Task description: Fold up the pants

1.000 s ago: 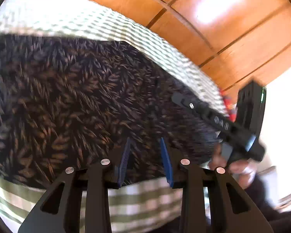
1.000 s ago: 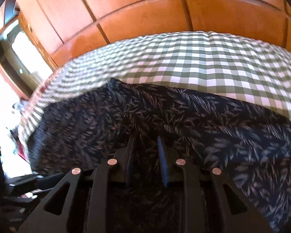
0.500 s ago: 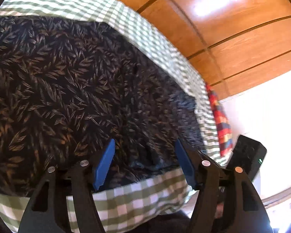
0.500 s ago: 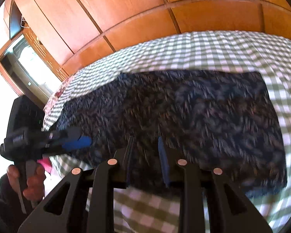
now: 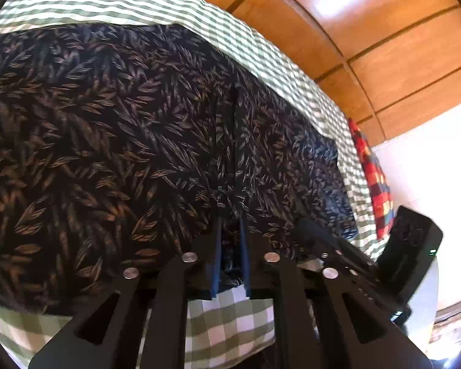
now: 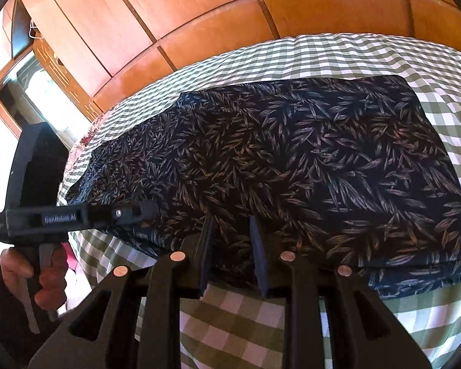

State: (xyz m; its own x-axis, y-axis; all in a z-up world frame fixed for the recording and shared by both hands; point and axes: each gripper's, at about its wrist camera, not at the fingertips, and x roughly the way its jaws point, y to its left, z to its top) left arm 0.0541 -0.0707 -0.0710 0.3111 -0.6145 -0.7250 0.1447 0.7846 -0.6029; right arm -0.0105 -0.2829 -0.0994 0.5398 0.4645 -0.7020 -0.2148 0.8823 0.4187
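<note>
Dark pants with a leaf print (image 5: 113, 141) lie folded in a long rectangle on a green-and-white checked bed cover (image 5: 227, 323); they also show in the right wrist view (image 6: 307, 166). My left gripper (image 5: 230, 230) is shut on a pinch of the pants' near edge, and fabric bunches between its blue pads. From the right wrist view it (image 6: 152, 210) sits at the left part of that edge. My right gripper (image 6: 230, 224) has its jaws narrowly apart over the near edge, farther right. Its body (image 5: 338, 246) shows beside the left one.
Orange wooden wardrobe panels (image 6: 199, 15) stand behind the bed. A red checked cloth (image 5: 372, 178) lies at the bed's far end. A hand (image 6: 37, 279) holds the left gripper's handle. The checked cover (image 6: 338, 52) extends beyond the pants.
My left gripper was wide open half a second ago and has shut on the pants' near edge. My right gripper has drawn back, so the whole folded garment is in view.
</note>
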